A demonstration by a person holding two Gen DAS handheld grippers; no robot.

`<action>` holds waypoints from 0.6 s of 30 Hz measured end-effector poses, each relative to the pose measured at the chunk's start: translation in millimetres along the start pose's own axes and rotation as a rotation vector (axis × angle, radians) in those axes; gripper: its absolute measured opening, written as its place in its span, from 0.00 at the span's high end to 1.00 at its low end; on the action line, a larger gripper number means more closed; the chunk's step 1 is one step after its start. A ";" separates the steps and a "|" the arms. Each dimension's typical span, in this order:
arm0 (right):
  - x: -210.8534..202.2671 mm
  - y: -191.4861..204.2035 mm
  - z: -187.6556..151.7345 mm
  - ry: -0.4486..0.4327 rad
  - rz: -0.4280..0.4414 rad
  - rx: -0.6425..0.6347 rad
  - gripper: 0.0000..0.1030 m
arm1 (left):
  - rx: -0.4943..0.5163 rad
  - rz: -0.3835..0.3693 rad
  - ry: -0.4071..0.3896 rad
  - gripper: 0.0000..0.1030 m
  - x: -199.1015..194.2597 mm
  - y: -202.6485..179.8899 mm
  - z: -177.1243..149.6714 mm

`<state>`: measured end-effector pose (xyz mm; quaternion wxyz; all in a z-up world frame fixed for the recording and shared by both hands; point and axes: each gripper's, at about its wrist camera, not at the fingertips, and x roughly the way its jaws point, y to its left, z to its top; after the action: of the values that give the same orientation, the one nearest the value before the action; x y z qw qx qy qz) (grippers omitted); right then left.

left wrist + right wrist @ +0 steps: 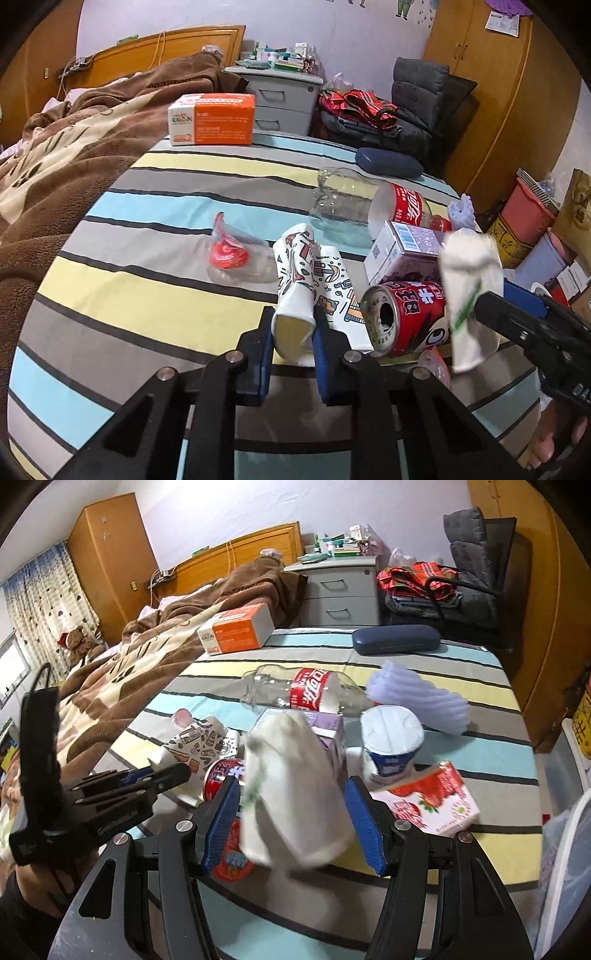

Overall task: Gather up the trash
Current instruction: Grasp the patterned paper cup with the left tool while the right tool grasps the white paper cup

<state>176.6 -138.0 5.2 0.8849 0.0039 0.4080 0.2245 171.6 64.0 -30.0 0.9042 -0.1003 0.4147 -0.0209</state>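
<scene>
Two grips on: my left gripper [293, 332] pinches the crushed patterned paper cup [295, 291]; my right gripper [291, 812] loosely brackets a white paper cup [291, 790]. Both hang near the striped bed's [147, 177] front edge; the white one may slip onto the red can [402, 317].

A home bedroom: a bed [155, 206] with a striped sheet and a rumpled brown blanket [70, 147], a wooden headboard [166, 51], a grey bedside drawer unit [340, 590] crowded with small boxes, tall wooden wardrobes [506, 85], patterned curtains [44, 602] and a teddy bear [79, 638].
</scene>
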 end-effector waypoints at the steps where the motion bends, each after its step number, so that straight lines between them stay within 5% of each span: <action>1: 2.2 0.1 0.4 0.006 -0.006 -0.001 0.41 | 0.000 0.000 -0.003 0.81 -1.5 0.5 -0.4; 7: 0.2 -1.7 -1.6 0.014 -0.018 0.003 0.70 | 0.002 0.014 -0.029 0.82 -13.1 1.3 -1.4; 18: -26.9 -9.9 -1.5 -0.047 -0.023 0.031 0.79 | 0.017 0.032 -0.082 0.82 -41.9 -9.4 2.5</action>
<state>164.1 -157.9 21.7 0.8966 0.0179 0.3906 0.2078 146.4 60.4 4.7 0.9215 -0.0866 0.3785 -0.0059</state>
